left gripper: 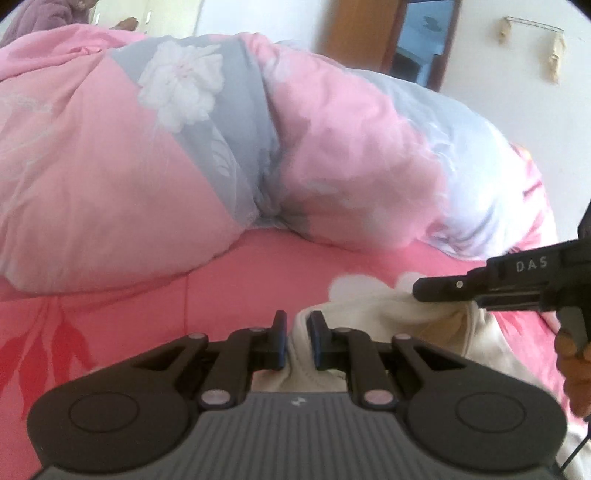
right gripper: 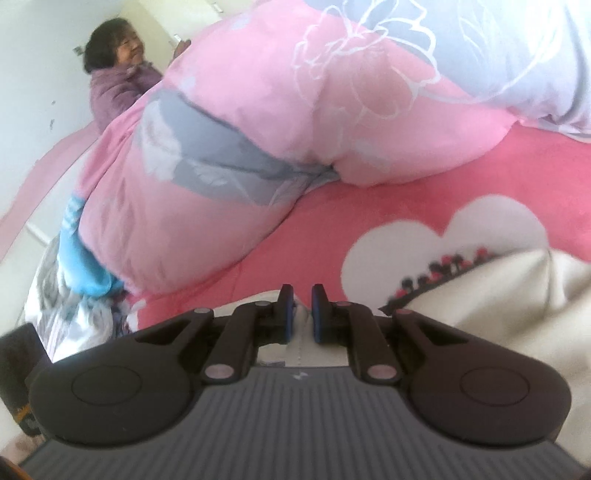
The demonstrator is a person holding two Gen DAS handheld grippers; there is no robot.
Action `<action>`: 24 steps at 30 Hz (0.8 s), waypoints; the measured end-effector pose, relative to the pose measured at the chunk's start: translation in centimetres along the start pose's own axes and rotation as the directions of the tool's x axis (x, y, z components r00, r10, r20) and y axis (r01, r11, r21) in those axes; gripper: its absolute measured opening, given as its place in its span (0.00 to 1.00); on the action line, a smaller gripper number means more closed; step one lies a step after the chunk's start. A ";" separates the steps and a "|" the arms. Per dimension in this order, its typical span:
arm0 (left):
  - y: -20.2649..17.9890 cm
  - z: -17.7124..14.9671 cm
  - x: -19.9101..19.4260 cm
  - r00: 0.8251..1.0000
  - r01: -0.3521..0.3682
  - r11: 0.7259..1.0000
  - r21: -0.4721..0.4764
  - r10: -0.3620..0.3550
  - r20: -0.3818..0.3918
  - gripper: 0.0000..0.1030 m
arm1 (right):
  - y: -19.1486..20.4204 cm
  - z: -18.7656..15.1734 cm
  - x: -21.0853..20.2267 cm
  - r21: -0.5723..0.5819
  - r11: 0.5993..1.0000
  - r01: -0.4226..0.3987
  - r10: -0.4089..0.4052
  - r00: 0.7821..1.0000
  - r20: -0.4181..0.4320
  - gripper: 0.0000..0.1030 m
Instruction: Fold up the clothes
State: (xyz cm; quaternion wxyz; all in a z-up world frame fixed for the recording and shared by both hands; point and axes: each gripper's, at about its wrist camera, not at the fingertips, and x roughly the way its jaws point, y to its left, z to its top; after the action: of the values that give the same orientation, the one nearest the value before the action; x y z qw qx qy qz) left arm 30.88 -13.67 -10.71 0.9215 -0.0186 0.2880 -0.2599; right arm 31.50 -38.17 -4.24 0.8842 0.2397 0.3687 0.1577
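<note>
Between the fingers of the left gripper [left gripper: 297, 339] a fold of the cream garment [left gripper: 373, 317] is pinched, and the right gripper [right gripper: 301, 314] is closed on another part of the same cloth [right gripper: 480, 295], its dark dotted trim showing at one edge; the left wrist view also shows the right gripper [left gripper: 419, 290] from the side, clamped on the fabric just beside the left one. Judging by this, the fold is only at its start: both edges are gripped and lifted a little off the bed [left gripper: 229, 280], but no crease is laid and the garment is bunched (how much of it hangs below the cameras cannot be told). It sits on the pink bedspread with its white heart [right gripper: 443, 243], near the front edge. Beyond it a bulky pink and grey quilt [left gripper: 184, 147] takes up much of the bed and may crowd the space for laying the garment flat. Farther off, a person in a purple jacket [right gripper: 114, 88] is beside the bed, and a wooden door frame [left gripper: 365, 33] stands against the wall.
</note>
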 end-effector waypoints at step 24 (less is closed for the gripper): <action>-1.0 -6.4 -1.6 0.998 -0.020 0.997 0.075 0.024 -0.059 0.58 | -5.7 -10.3 -4.7 0.024 0.992 -0.123 0.123 0.992 -0.004 0.12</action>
State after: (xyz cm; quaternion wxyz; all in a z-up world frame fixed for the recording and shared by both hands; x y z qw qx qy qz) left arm 25.79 -12.99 -15.03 0.9153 0.0269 0.3059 -0.2606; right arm 21.33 -41.90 -10.92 0.8689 0.2719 0.3574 0.2083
